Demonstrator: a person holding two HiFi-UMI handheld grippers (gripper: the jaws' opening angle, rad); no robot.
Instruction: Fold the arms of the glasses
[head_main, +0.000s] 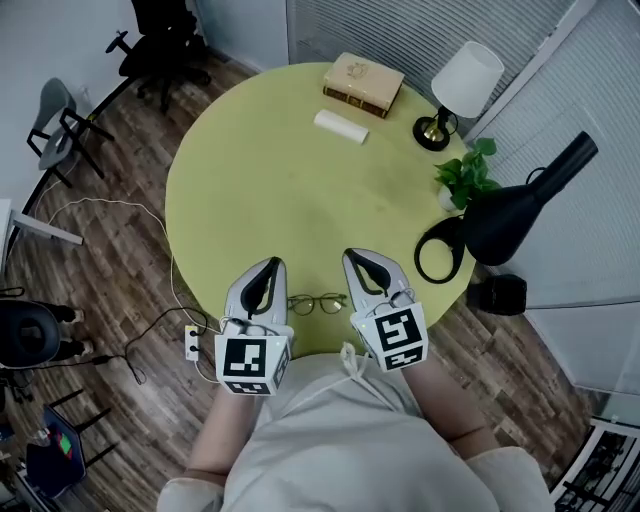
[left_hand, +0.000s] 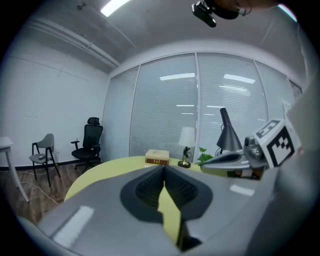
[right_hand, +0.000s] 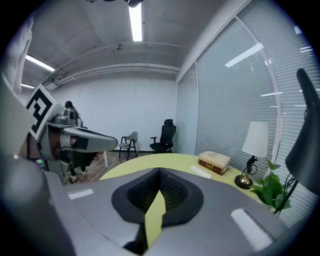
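A thin-rimmed pair of glasses (head_main: 317, 303) lies on the round yellow-green table (head_main: 270, 190) near its front edge. It is too small to tell how its arms stand. My left gripper (head_main: 267, 268) hovers just left of the glasses, and my right gripper (head_main: 357, 258) just right of them; neither touches them. In the left gripper view the left gripper's (left_hand: 163, 168) jaws meet at the tips with nothing between them. The right gripper's (right_hand: 159, 172) jaws in its own view are likewise closed and empty. The glasses are hidden in both gripper views.
At the table's far side lie a book (head_main: 362, 83) and a white roll (head_main: 341, 126). A white-shaded lamp (head_main: 461, 88), a small plant (head_main: 467, 176) and a black cone-shaped lamp (head_main: 523, 207) stand at the right edge. Chairs (head_main: 160, 40) and cables are on the wooden floor at the left.
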